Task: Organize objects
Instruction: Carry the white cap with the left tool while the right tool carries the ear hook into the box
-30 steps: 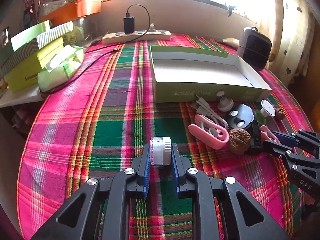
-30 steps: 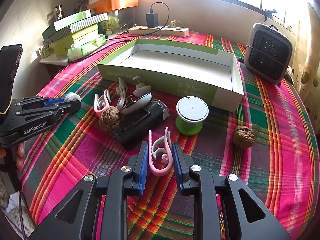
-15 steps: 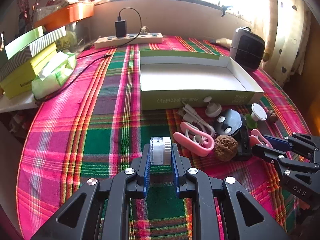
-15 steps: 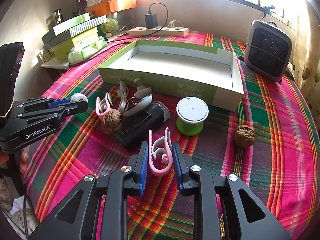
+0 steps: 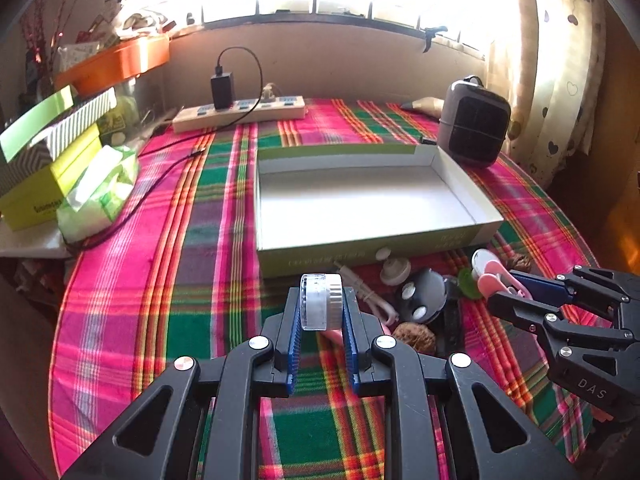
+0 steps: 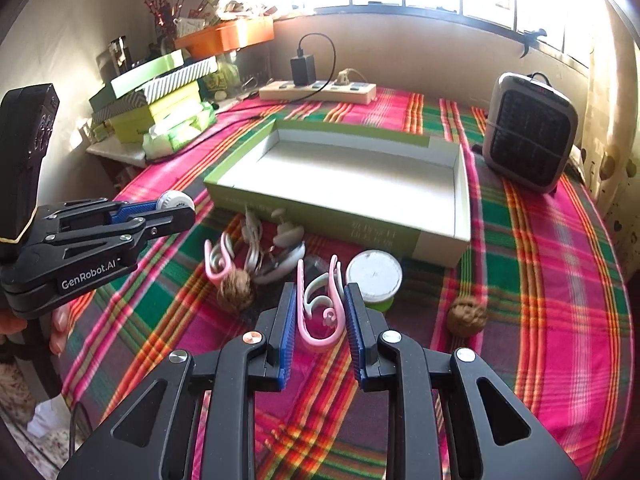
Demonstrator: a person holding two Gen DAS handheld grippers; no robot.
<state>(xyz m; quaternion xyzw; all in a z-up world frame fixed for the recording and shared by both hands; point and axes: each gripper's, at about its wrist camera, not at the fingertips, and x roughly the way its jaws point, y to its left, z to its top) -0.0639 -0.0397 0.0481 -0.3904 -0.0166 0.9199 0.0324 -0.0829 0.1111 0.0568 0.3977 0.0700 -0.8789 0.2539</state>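
Pink clip [image 6: 320,312] is pinched in the right gripper [image 6: 320,316]; left gripper [image 5: 322,312] clamps a small jar [image 5: 321,306]. Box [image 6: 440,246] lies at 12 o'clock. Risk: low carry snags clutter or box wall

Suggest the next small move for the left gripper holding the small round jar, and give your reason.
Probably carry it forward over the near wall of the open box. The left gripper is shut on the small round jar, held short of that wall, and the box floor is bare.
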